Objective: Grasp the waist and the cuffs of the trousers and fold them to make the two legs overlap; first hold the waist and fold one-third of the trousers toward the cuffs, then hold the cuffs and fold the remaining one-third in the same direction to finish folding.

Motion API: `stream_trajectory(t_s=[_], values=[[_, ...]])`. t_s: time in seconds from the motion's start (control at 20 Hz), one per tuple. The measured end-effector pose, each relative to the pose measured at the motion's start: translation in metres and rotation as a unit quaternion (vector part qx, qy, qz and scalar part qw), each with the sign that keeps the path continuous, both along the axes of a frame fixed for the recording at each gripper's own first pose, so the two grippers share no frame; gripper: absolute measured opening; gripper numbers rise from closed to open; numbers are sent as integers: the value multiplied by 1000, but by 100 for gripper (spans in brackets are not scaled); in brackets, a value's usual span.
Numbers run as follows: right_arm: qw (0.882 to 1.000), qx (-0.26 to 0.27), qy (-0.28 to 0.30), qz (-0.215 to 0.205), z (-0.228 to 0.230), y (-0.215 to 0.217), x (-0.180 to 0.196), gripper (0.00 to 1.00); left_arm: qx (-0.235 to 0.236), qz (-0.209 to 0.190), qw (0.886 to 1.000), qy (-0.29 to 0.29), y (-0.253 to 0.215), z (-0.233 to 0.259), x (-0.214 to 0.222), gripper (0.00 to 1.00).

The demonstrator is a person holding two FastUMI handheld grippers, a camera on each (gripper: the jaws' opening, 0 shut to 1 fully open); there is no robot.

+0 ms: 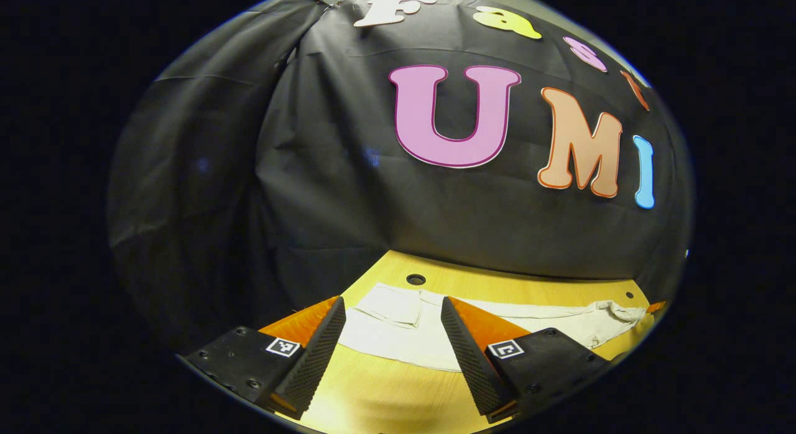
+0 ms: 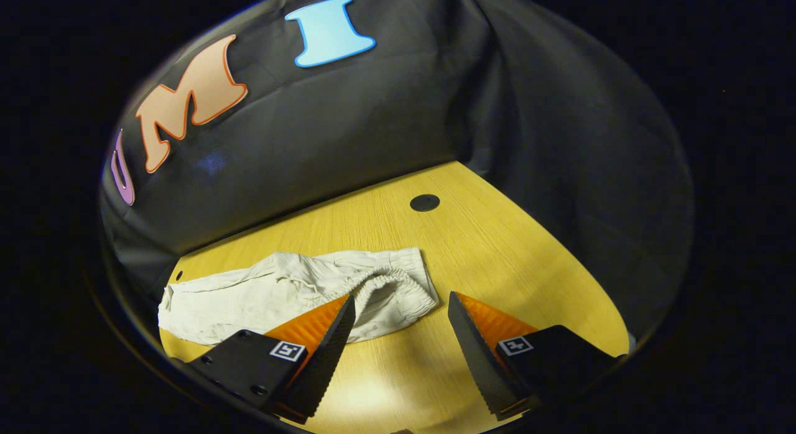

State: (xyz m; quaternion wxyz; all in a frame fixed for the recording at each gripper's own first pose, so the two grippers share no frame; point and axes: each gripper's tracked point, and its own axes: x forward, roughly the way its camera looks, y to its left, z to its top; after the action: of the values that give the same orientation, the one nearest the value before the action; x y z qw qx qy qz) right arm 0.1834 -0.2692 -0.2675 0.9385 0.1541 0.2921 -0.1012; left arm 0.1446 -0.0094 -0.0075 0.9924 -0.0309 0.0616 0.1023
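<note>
2 grippers' jaws apart, trousers (image 2: 292,294) on table (image 2: 497,247) just ahead

Bare worktop (image 2: 497,247) open near and to the right of the trousers (image 2: 280,291) in the right gripper view, a round hole (image 2: 425,203) set flush farther back. Black cloth wall (image 2: 373,123) closing the far and right edges. In the left gripper view, bare wood near the trousers (image 1: 435,331), cloth wall (image 1: 311,204) close behind and on the left.
</note>
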Motion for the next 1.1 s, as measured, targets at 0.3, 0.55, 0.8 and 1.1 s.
stream_trajectory(t_s=[0.3,0.55,0.8,1.1], values=[[998,50,18,-19,-41,-5,12,87,6,10,1000,3,-18,0,-7,93],[997,74,2,-27,-41,-7,16,81,5,0,1000,7,-33,1,-5,93],[991,123,20,-42,-50,2,25,31,1,-16,1000,8,-50,0,4,94],[996,74,17,-38,-32,6,24,13,-3,-35,999,4,-59,6,3,93]])
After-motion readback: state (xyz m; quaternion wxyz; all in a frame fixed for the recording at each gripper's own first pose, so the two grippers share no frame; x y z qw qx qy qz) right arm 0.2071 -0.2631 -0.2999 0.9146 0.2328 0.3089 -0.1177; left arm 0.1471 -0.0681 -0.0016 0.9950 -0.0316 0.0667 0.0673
